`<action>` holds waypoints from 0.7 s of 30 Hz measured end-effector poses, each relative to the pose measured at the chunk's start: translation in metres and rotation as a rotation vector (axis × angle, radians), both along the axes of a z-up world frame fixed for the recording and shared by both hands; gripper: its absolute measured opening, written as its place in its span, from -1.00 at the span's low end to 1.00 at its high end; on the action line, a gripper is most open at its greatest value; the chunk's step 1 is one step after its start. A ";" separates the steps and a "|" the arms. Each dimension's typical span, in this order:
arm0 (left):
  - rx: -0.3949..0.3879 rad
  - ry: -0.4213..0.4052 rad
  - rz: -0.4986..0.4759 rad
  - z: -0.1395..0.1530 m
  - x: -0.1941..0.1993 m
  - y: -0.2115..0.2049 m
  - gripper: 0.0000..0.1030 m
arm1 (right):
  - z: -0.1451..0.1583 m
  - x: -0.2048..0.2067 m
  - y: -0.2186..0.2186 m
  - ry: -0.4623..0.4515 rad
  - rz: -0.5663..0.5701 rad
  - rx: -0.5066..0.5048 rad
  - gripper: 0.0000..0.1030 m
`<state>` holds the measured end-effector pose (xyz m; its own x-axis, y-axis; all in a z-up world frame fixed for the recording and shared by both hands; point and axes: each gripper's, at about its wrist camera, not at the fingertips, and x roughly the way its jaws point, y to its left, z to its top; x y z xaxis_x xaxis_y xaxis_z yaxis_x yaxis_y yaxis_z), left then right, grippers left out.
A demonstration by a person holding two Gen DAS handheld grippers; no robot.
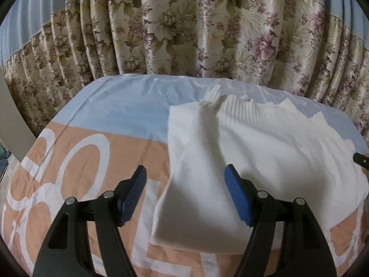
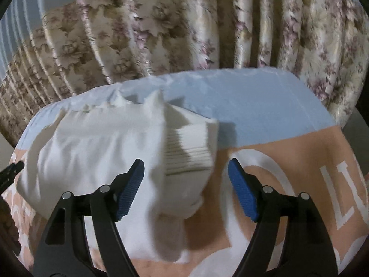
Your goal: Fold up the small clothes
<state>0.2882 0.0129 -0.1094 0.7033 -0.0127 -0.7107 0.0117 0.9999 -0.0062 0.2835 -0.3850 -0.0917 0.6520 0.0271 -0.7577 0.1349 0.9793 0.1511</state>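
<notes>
A white knitted garment (image 1: 265, 152) with a ribbed hem lies partly folded on the bed sheet. In the left wrist view my left gripper (image 1: 185, 173) is open and empty, above the garment's left side, where a sleeve lies folded over the body. In the right wrist view the garment (image 2: 92, 150) fills the left and middle, with a ribbed cuff (image 2: 191, 152) folded on top. My right gripper (image 2: 186, 166) is open and empty, above the garment's right edge. The tip of the other gripper shows at each view's edge: the right one (image 1: 361, 158), the left one (image 2: 11, 173).
The bed is covered by a sheet (image 1: 96, 152) in peach and pale blue with large white letters. A flowered curtain (image 1: 184, 27) hangs right behind the bed's far edge. A pale upright panel (image 1: 11, 124) stands at the left.
</notes>
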 end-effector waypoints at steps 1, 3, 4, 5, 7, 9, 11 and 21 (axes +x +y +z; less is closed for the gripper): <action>0.004 -0.001 -0.003 0.000 0.000 -0.002 0.38 | -0.004 0.002 -0.003 0.005 0.006 0.025 0.48; 0.007 0.002 -0.007 -0.002 0.002 -0.005 0.38 | -0.011 0.006 -0.007 0.012 0.017 0.077 0.48; 0.008 0.003 -0.007 -0.002 0.003 -0.006 0.38 | -0.013 0.007 -0.007 0.014 0.025 0.089 0.48; 0.010 0.004 -0.008 -0.003 0.003 -0.008 0.38 | -0.015 0.008 -0.007 0.017 0.031 0.102 0.48; 0.009 0.007 -0.009 -0.004 0.004 -0.009 0.38 | -0.016 0.009 -0.004 0.022 0.036 0.087 0.51; 0.009 0.007 -0.013 -0.005 0.004 -0.010 0.38 | -0.024 0.013 -0.003 0.054 0.013 0.028 0.52; 0.009 0.008 -0.015 -0.005 0.004 -0.012 0.38 | -0.035 0.015 -0.012 0.067 -0.015 0.061 0.71; -0.006 0.014 -0.016 -0.005 0.004 -0.018 0.38 | -0.031 0.023 -0.004 0.021 0.092 0.143 -0.44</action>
